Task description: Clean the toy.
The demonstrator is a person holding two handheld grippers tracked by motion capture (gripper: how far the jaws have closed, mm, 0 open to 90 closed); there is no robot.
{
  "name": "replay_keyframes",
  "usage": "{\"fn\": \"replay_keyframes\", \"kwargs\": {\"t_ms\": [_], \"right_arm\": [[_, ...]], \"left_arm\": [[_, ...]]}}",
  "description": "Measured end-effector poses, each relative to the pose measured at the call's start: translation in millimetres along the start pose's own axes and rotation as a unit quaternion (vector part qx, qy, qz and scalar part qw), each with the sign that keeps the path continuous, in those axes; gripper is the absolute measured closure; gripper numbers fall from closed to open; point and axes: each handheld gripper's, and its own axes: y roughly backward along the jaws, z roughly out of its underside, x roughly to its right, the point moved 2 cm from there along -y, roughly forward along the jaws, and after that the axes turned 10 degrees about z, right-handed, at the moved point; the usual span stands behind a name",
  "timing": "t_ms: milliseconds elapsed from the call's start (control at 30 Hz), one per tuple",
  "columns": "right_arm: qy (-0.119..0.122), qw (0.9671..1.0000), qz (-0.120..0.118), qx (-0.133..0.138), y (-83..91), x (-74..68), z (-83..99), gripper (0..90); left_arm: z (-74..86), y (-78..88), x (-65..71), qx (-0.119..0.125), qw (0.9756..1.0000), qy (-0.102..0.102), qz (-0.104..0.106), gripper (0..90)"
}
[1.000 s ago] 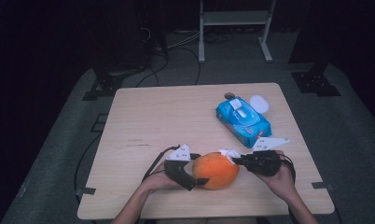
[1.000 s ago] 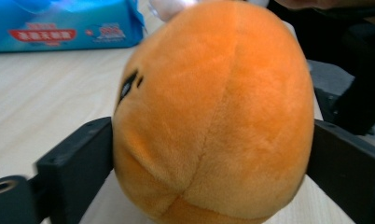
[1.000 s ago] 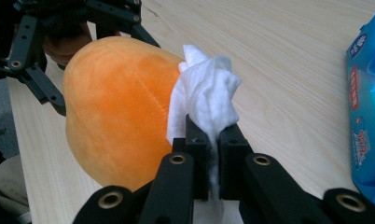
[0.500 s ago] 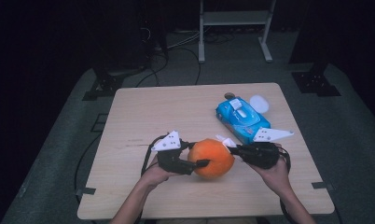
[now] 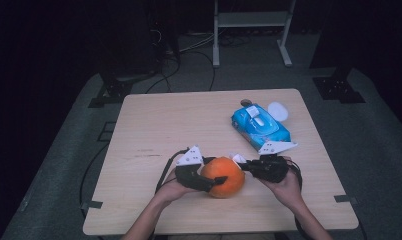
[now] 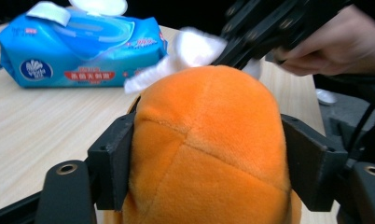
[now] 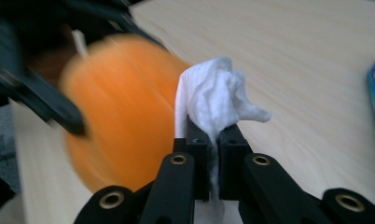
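Counter: while the hands work at its near edge, the pale wooden counter (image 5: 154, 125) carries everything.
Wipes pack: the blue soft plastic wipes pack (image 5: 260, 125) lies at the far right, its white flip lid (image 5: 277, 111) open; what is left inside I cannot tell.
Toy: the round orange plush toy (image 5: 223, 176) sits higher and more upright than a second ago, between the two hands, so a fresh face meets the wipe.
Left gripper (image 6: 209, 172): jaws, just re-opened a little, clamped on the toy's sides.
Right gripper (image 7: 212, 140): jaws together on a crumpled white wet wipe (image 7: 213, 98), touching the toy.
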Motion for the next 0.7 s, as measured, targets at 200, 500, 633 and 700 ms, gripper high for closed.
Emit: {"fn": "replay_keyframes", "kwargs": {"t_ms": [200, 500, 633, 700], "right_arm": [[0.032, 0.9992, -0.012, 0.023, 8.7, -19.6, -10.7, 85.0], [0.005, 0.9998, -0.005, 0.018, 4.9, -3.1, -0.7, 84.9], [0.014, 0.9997, -0.001, 0.021, 8.6, -8.9, -5.1, 85.0], [0.024, 0.9992, -0.009, 0.030, 12.0, -15.0, -9.2, 85.0]], "left_arm": [[-4.1, -8.3, 4.6, -0.003, 0.9998, -0.008, -0.017, 19.8], [12.9, 1.8, -11.3, 0.008, 0.9993, -0.010, 0.035, 8.1], [14.6, -2.5, -10.5, 0.008, 0.9999, 0.002, 0.013, 21.4], [13.1, -3.9, -9.4, 0.010, 0.9999, 0.010, 0.000, 22.9]]}}
